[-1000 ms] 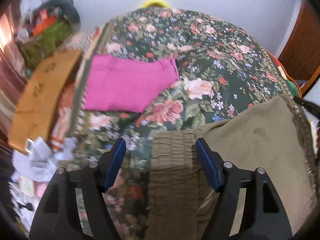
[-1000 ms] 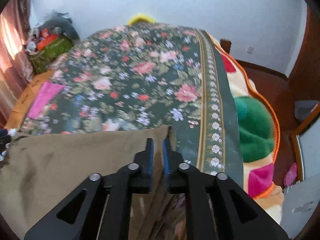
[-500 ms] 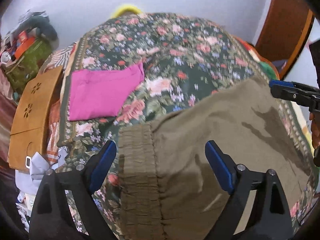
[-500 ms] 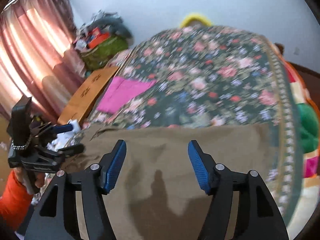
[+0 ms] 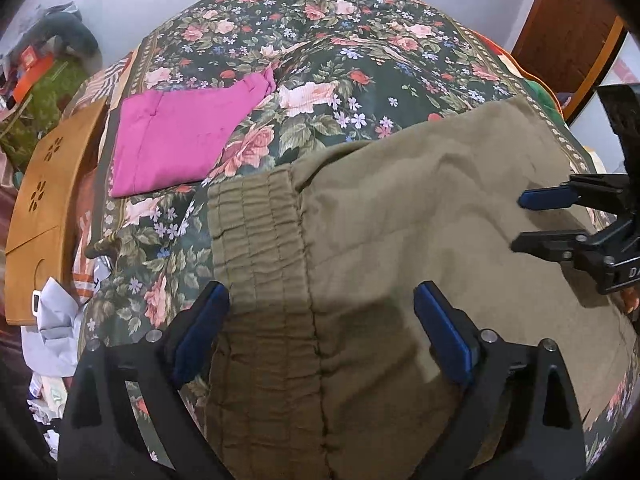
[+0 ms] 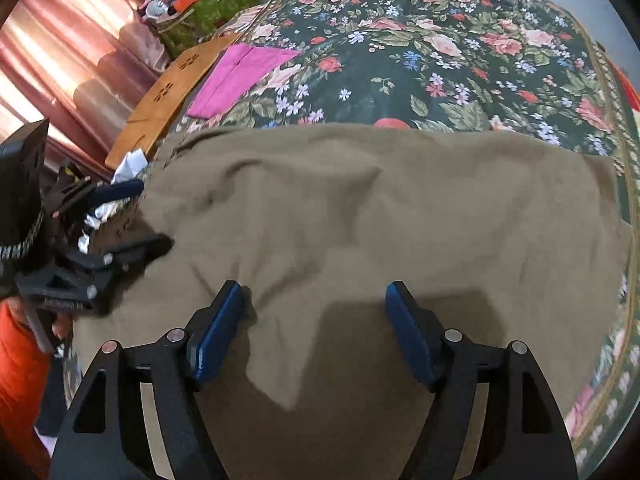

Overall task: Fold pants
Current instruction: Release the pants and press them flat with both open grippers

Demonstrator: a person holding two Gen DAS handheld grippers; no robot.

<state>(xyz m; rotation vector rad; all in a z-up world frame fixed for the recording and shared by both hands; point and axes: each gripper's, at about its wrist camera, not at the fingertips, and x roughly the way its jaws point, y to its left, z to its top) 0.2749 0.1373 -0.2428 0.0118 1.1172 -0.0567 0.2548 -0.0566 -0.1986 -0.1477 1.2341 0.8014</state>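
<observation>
Olive pants (image 5: 400, 208) lie spread on the floral bedspread (image 5: 360, 40), their gathered elastic waistband (image 5: 256, 232) at the left end. My left gripper (image 5: 320, 296) hovers over the waistband with its jaws wide and still opening; nothing is pinched between the pads. My right gripper (image 6: 314, 294) hangs over the middle of the pants (image 6: 360, 208), jaws apart and still opening, the cloth lying loose below them. Each gripper shows in the other's view: the right gripper (image 5: 520, 222) at the right edge, the left gripper (image 6: 152, 214) at the left edge.
A folded pink garment (image 5: 180, 140) lies on the bed beyond the waistband. A wooden board (image 5: 44, 200) and crumpled white cloth sit off the bed's left side, with clutter and pink curtains (image 6: 60, 60) behind. A wooden door (image 5: 568, 32) stands far right. An orange sleeve (image 6: 16, 380) shows lower left.
My right gripper, shut at the pants' edge a second ago, has opened and swung left over the cloth. The left jaws have widened and shifted right over the waistband.
</observation>
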